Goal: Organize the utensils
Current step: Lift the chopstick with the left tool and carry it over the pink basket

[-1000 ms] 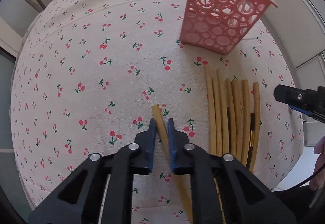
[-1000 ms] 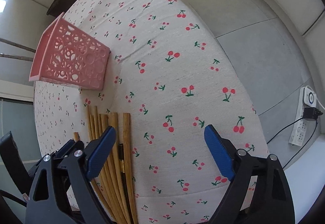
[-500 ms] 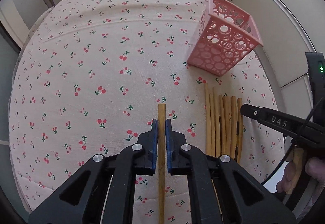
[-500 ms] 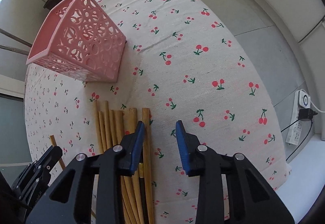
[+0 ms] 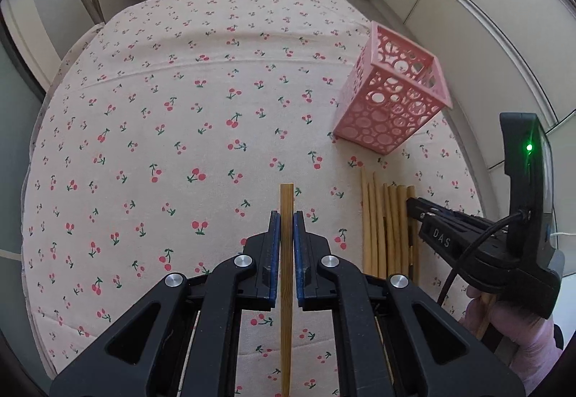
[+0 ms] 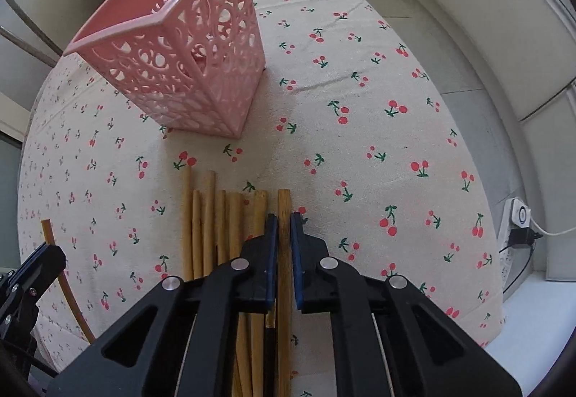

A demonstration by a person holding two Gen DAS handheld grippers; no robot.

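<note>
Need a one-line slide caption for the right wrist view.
Right gripper shut on the outermost chopstick of the row, pink basket ahead.

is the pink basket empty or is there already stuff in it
Empty, as far as shows: the pink basket stands upright on the cherry tablecloth, and through its open top and holes no chopstick is visible. Its floor is partly hidden.

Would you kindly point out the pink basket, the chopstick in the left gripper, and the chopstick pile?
pink basket (image 6: pixel 201 73), right wrist view, perforated side wall.
held chopstick (image 5: pixel 287 197), left wrist view, tip beyond the pads.
chopstick pile (image 6: pixel 208 217), right wrist view, a middle stick.
</note>
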